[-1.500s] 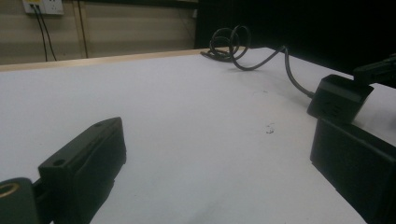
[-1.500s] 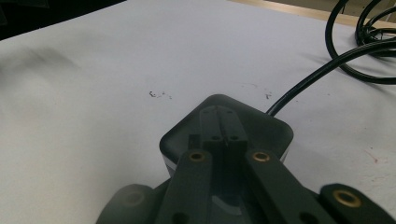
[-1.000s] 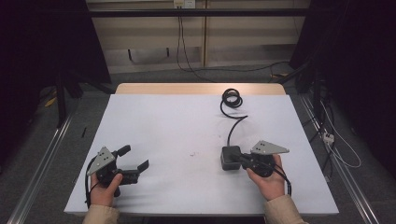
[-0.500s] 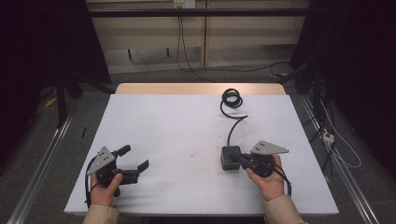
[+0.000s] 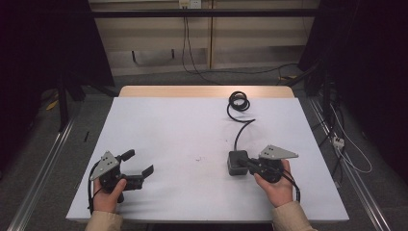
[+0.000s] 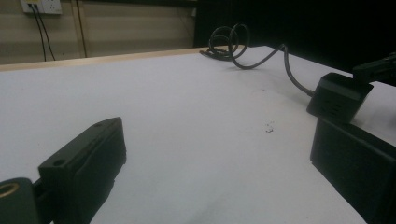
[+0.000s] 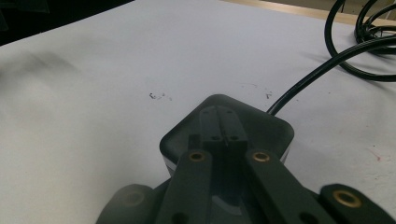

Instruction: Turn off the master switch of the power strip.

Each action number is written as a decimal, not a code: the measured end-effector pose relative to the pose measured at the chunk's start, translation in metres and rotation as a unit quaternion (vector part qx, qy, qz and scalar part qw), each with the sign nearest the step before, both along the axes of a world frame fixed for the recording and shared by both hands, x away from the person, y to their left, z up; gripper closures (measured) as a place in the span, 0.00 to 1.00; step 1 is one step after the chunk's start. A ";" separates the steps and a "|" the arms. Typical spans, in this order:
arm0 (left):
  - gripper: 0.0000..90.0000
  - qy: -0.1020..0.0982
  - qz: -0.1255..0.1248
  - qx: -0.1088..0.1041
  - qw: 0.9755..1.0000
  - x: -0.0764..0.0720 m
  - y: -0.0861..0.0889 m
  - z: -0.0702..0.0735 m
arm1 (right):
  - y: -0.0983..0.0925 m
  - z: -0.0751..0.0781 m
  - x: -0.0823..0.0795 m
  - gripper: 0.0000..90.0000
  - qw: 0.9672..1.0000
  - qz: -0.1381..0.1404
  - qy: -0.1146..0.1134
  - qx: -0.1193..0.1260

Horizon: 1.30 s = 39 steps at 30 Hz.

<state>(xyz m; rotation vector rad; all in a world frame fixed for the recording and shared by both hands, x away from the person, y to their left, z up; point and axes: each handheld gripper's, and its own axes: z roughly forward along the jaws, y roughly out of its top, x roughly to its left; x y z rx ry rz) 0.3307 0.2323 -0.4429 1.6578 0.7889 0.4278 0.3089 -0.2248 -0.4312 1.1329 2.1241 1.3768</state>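
Observation:
A black power adapter (image 5: 236, 162) lies on the white table (image 5: 183, 130), right of centre. Its black cable (image 5: 241, 131) runs away to a coil (image 5: 239, 102) near the far edge. My right gripper (image 5: 250, 165) is shut, its jaws pressed together with the tips over the adapter's glossy top (image 7: 273, 128); they do not clasp the adapter's sides. My left gripper (image 5: 138, 162) sits at the near left, held by a hand, jaws wide open with nothing between them. In the left gripper view the adapter (image 6: 338, 95) is beyond the open left gripper (image 6: 217, 140).
Small dark specks (image 5: 198, 158) mark the tabletop near the middle. A wooden strip (image 5: 202, 91) edges the table's far side. Cables run along the floor (image 5: 337, 139) to the right of the table, and a metal rail (image 5: 43, 168) runs along its left.

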 end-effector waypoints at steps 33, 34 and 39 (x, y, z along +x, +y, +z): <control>0.04 0.000 0.000 0.003 1.000 0.001 -0.001 0.000 | -0.002 0.003 0.000 1.00 1.000 0.009 0.005 0.016; 0.04 0.000 0.000 0.003 1.000 0.001 -0.001 0.000 | -0.002 0.003 0.000 1.00 1.000 0.009 0.005 0.016; 0.04 0.000 0.001 0.002 1.000 0.001 0.000 0.000 | -0.001 0.003 0.000 1.00 1.000 0.010 0.002 0.012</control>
